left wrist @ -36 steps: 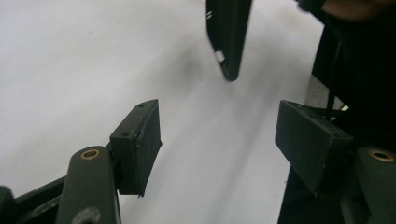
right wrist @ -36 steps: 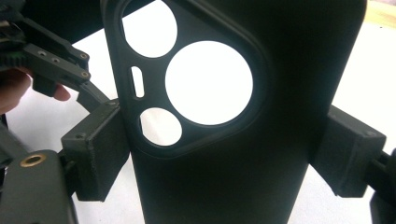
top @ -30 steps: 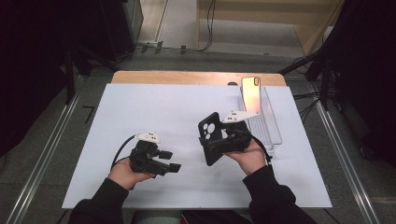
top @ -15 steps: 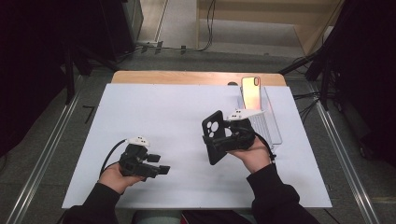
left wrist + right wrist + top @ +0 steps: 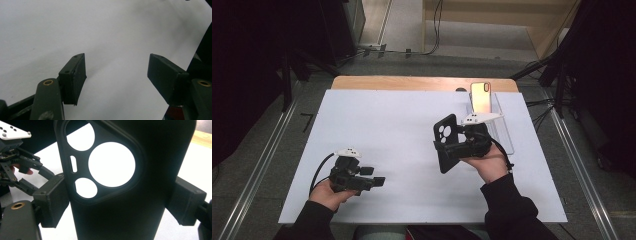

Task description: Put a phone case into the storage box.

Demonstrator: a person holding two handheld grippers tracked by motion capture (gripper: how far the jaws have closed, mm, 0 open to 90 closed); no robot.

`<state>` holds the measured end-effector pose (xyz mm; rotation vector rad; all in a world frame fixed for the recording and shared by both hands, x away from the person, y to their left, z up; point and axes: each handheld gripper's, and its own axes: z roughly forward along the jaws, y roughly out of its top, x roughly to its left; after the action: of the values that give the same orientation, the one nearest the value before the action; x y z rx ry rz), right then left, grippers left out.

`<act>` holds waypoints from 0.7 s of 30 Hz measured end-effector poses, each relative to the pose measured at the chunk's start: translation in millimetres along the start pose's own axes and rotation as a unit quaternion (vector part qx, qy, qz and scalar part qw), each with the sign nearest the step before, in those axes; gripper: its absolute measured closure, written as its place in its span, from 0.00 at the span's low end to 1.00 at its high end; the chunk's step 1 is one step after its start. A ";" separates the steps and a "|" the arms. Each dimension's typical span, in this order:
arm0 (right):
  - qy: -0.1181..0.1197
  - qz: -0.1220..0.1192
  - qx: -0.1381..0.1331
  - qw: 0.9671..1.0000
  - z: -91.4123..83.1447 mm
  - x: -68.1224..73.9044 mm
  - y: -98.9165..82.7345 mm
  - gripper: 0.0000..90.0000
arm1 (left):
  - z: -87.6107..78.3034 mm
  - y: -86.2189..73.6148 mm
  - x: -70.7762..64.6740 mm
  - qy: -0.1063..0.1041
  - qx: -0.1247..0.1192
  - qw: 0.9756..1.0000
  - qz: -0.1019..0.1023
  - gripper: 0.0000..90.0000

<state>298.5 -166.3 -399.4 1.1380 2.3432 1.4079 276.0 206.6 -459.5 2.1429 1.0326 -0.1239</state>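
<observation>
My right gripper [image 5: 451, 149] is shut on a black phone case [image 5: 445, 142] and holds it upright above the right half of the white table sheet [image 5: 387, 125]. In the right gripper view the black phone case [image 5: 125, 202] stands between both pads, its camera cut-outs at the top, and my right gripper [image 5: 120, 200] clamps its two long sides. My left gripper [image 5: 377, 181] is open near the front left of the sheet, pointing right. In the left gripper view my left gripper [image 5: 116, 67] has its jaws wide apart over bare white sheet.
A phone [image 5: 480, 97] with an orange-lit screen stands upright in a clear plastic holder [image 5: 504, 131] at the back right, just behind my right hand. A wooden table edge [image 5: 412, 82] runs along the back. Cables and metal frames lie on the floor around the table.
My left hand has drawn back to the left and toward the front edge of the sheet, jaws still open. The right hand and the case have barely shifted.
</observation>
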 end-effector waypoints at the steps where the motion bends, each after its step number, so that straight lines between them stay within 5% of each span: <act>1: -0.001 0.001 -0.001 1.000 -1.5 -0.8 0.8 0.14 | -0.2 0.0 0.3 -0.001 -0.001 1.000 -0.001 0.34; 21: -0.039 0.027 -0.048 0.998 -48.7 -27.9 17.9 0.14 | -3.9 -4.4 1.4 0.000 -0.006 1.000 -0.015 0.32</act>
<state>302.5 -213.8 -364.9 1.2154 2.1829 1.4499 273.0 211.8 -459.8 2.1167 1.0634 -0.1323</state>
